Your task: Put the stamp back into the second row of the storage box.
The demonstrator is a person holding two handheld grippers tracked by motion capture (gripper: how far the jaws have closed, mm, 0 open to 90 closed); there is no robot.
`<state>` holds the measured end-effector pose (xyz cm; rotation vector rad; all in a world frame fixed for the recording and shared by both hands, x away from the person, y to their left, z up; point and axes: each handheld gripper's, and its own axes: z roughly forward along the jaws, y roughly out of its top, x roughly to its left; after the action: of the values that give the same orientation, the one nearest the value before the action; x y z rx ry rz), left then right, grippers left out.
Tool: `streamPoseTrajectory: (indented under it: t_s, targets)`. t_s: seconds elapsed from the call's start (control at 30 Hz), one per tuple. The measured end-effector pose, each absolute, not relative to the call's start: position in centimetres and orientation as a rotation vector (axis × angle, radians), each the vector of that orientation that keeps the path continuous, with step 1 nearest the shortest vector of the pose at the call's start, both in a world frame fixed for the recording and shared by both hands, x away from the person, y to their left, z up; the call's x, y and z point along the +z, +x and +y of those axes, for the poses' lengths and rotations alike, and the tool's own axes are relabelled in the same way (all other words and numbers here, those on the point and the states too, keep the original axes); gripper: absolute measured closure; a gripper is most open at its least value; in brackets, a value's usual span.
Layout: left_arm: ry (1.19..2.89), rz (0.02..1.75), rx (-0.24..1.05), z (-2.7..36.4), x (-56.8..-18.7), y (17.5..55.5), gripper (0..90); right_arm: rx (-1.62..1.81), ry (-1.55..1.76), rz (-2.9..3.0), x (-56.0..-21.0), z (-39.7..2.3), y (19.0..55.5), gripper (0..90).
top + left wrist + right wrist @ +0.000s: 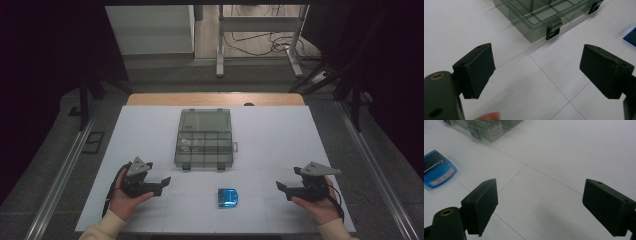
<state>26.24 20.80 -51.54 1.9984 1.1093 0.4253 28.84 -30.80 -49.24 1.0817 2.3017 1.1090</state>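
Note:
A smoky clear compartment box [205, 142] lies open at the middle of the white table [280, 130], its lid folded back. Its near corner with a black latch [552, 32] is ahead of my left jaws. A small blue packet [228, 197] lies flat in front of the box, and I see it at the left edge in the right gripper view [437, 169]. My left gripper [162, 184] rests low at the left front, open and empty [536, 70]. My right gripper [281, 189] sits at the right front, open and empty [540, 206], pointing toward the packet.
The table's near edge [215, 232] runs just behind both hands. Metal rails [65, 170] flank the table. A desk frame with cables [260, 40] stands on the floor beyond the far edge. A small white item [186, 143] lies in a box compartment.

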Motion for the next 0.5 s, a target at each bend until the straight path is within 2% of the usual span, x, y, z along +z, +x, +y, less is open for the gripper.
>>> streamPoseTrajectory:
  t_s: [0.5]
  targets:
    - [2.019, 1.100, 0.441, 20.62, -51.51, 25.94, 12.8, 1.082, 1.047, 2.324, -48.95, -29.88, 29.26, 13.5]
